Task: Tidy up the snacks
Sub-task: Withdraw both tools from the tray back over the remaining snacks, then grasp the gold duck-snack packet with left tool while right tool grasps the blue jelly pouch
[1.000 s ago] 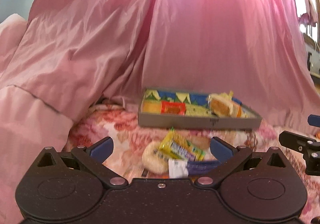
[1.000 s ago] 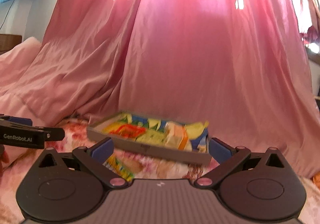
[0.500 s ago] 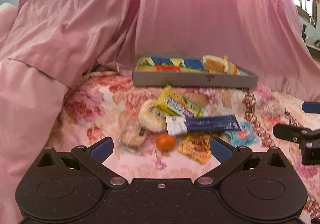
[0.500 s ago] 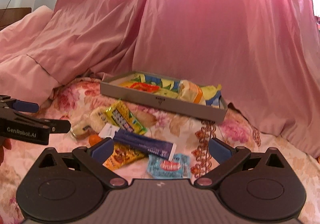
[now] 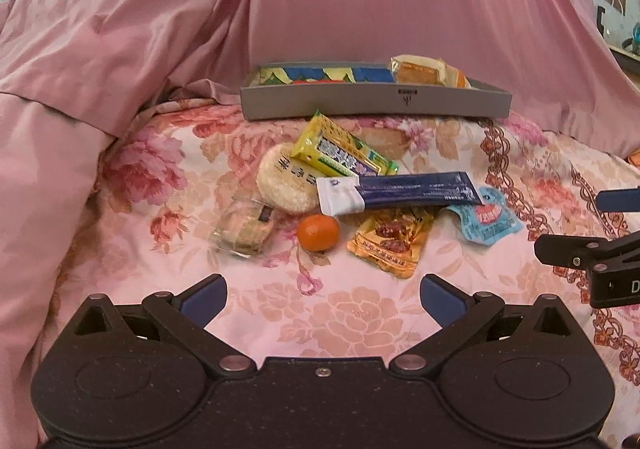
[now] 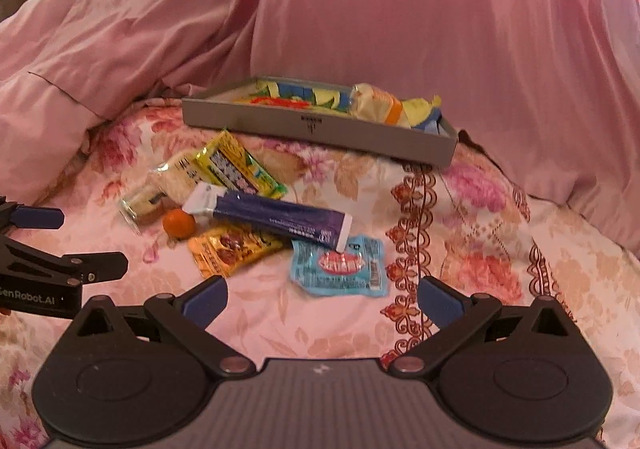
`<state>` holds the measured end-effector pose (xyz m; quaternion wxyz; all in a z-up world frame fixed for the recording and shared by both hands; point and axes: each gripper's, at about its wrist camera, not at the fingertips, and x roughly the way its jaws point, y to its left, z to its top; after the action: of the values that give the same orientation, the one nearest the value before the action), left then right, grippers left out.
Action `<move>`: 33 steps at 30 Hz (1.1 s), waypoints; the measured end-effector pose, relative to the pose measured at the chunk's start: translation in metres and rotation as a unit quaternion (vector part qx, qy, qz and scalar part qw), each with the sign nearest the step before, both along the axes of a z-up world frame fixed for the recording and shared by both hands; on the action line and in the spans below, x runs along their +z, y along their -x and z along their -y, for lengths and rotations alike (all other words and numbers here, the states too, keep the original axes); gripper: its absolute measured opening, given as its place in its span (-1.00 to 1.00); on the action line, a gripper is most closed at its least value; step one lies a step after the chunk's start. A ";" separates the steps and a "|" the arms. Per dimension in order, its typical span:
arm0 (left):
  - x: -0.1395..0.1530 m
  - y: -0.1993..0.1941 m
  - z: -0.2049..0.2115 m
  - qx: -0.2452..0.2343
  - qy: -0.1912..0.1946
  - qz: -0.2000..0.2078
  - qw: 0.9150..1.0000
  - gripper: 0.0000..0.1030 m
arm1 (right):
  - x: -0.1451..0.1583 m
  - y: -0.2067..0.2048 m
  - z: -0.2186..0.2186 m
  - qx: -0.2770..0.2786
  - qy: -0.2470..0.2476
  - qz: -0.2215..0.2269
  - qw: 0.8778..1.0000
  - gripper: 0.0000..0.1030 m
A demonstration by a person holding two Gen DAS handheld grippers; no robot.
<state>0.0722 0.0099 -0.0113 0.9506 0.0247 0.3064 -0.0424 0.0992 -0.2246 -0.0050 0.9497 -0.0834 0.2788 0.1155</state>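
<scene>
A pile of snacks lies on a floral bedspread: a yellow-green packet (image 5: 344, 151), a round rice cracker (image 5: 282, 185), a long dark blue tube pack (image 5: 400, 191), a small orange (image 5: 318, 232), an orange date packet (image 5: 392, 243), a light blue pouch (image 5: 486, 219) and a clear-wrapped biscuit (image 5: 244, 229). Behind them sits a grey tray (image 5: 376, 101) holding several snacks. My left gripper (image 5: 322, 299) is open and empty, just short of the orange. My right gripper (image 6: 320, 299) is open and empty, close before the light blue pouch (image 6: 344, 267).
Pink draped cloth (image 5: 360, 1) rises behind the tray and along the left. The right gripper's arm (image 5: 588, 253) shows at the right edge of the left wrist view; the left gripper's arm (image 6: 60, 269) shows at the left edge of the right wrist view.
Both grippers have tilted down and drawn back, so the whole snack pile on the bedspread has come into view. Both stay open and empty.
</scene>
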 end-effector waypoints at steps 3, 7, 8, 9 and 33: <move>-0.005 -0.004 0.003 -0.010 -0.004 -0.004 1.000 0.99 | -0.005 -0.005 0.001 0.000 0.005 -0.008 1.000 1.00; -0.010 -0.008 0.006 -0.027 -0.017 -0.002 0.999 0.99 | -0.010 -0.012 0.001 0.000 0.009 -0.014 1.000 1.00; -0.011 -0.010 0.007 -0.035 -0.021 -0.001 0.999 0.99 | -0.012 -0.014 0.002 -0.001 0.008 -0.017 1.000 1.00; -0.013 -0.011 0.008 -0.042 -0.025 -0.002 0.999 0.99 | -0.014 -0.016 0.002 -0.002 0.008 -0.020 1.000 1.00; -0.041 -0.082 0.051 -0.202 -0.073 -0.017 0.977 0.98 | -0.049 -0.103 0.007 0.035 -0.009 -0.045 0.998 1.00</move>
<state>0.1542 -0.0416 -0.0522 0.9129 0.1548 0.3132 -0.2114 0.2020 -0.2316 -0.0542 0.9321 -0.0793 0.3174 0.1552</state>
